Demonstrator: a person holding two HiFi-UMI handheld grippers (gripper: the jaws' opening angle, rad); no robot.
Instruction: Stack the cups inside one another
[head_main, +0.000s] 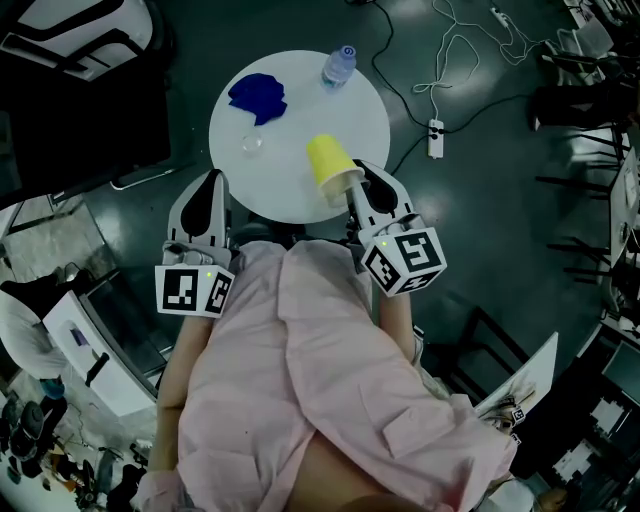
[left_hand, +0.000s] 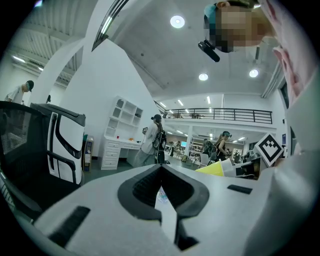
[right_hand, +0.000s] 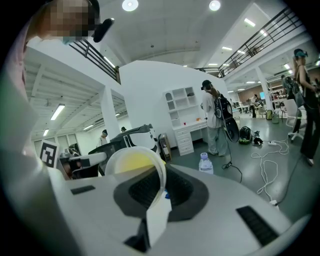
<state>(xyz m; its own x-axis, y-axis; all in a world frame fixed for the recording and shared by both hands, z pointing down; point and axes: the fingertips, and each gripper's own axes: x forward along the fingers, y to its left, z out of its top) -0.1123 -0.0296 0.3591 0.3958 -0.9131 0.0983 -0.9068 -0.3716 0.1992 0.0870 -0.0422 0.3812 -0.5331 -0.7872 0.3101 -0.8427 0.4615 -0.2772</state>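
Head view: the yellow cup (head_main: 328, 165) hangs over the table's (head_main: 300, 100) near edge, its rim clamped in my right gripper (head_main: 349, 188). What looks like 1 clear cup (head_main: 252, 144) sits toward the left edge, well apart. I judge nothing is nested yet. My left gripper (head_main: 212, 180) is closed and empty.

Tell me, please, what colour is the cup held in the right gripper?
The cup is yellow, clearest in the head view.

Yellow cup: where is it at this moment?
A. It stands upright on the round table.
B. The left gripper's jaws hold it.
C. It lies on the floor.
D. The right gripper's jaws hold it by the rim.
D: the jaws of the right gripper are closed on the rim of the yellow cup, which is tilted over the round table.
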